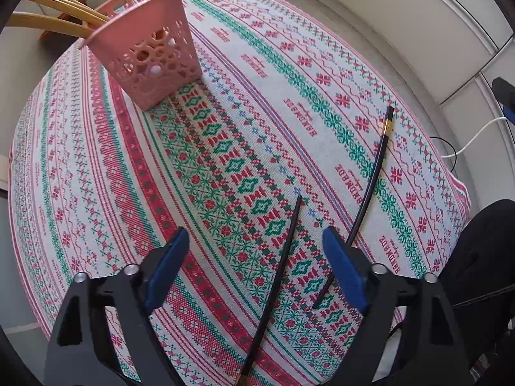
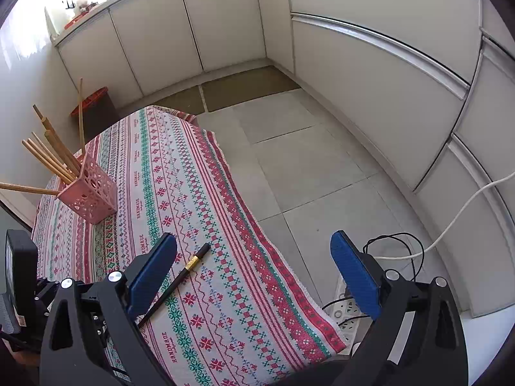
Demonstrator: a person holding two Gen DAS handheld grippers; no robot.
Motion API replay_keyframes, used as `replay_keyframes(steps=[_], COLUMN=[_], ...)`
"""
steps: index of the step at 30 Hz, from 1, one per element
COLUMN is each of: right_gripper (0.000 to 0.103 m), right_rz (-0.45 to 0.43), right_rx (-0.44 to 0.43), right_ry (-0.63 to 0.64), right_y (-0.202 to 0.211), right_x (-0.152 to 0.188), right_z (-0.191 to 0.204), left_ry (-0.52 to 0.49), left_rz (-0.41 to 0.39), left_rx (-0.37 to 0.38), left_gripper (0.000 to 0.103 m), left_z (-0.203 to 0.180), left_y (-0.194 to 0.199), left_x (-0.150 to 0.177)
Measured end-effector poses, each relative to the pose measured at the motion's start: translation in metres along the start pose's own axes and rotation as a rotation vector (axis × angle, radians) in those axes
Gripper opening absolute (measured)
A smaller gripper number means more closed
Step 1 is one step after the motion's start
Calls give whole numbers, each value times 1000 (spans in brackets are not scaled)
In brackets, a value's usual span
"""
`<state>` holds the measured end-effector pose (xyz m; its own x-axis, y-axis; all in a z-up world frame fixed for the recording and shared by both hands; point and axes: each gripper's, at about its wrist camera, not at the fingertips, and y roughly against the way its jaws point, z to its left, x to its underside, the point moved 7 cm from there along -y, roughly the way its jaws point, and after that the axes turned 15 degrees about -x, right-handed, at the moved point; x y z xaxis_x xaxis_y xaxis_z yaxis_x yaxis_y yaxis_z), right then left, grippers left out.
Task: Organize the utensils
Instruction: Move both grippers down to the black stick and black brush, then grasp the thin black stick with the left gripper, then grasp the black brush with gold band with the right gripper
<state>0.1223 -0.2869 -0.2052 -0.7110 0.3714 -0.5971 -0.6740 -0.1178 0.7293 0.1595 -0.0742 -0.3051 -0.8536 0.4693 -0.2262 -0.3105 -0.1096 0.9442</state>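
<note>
Two black chopsticks lie on the patterned tablecloth [image 1: 106, 173]. My left gripper [image 1: 257, 270] points steeply down over them, jaws open; the nearer chopstick [image 1: 282, 257] lies between its blue fingers, untouched. The other chopstick [image 1: 373, 177], with a gold band, runs past the right finger. A pink perforated basket [image 1: 148, 58] holding wooden chopsticks [image 1: 58, 22] stands at the far left. In the right wrist view my right gripper [image 2: 252, 278] hangs open and empty over the cloth's edge, the gold-banded chopstick [image 2: 190, 265] beside its left finger and the basket [image 2: 90, 193] far left.
The tablecloth [image 2: 225, 289] ends at a fringed edge, with tiled floor [image 2: 305, 160] beyond it. A white power strip [image 2: 346, 315] with black and white cables lies on the floor under my right gripper. White cabinets [image 2: 386, 80] line the walls. A dark sleeve [image 1: 482, 257] shows at right.
</note>
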Motion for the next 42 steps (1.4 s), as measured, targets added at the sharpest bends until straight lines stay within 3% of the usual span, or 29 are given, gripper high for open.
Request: replay_keyframes(steps=[4,17,21,24,27,38,42], right_gripper=[93,93,93,93,93,93,93], right_rz=[8,30,34,38,39,48,107], right_rx=[3,8,11,14,15,21,29], right_ry=[-1,-9,-7,-7,-6,-5,-27], right_y=[-2,-10,-12,-14,-14,-17,-26], right_x=[0,1,1,1,1,3,5], right_z=[0,0,0,1,1,2,2], left_ry=[-29,-67,-92,-99,-101,-94,-49], left_rz=[34,-2,-22,-39,-57,-119,-146], left_rx=[-8,-37,-32,-34,-39,-74,-69], left_gripper=[54,46,26,20,4,4,4], left_z=[-8,-13,-21,-28,-30,-25,-9], left_y=[-13,-16,-9,-5,-2,17,31], left_x=[-1,-1,3,4,5,13,14])
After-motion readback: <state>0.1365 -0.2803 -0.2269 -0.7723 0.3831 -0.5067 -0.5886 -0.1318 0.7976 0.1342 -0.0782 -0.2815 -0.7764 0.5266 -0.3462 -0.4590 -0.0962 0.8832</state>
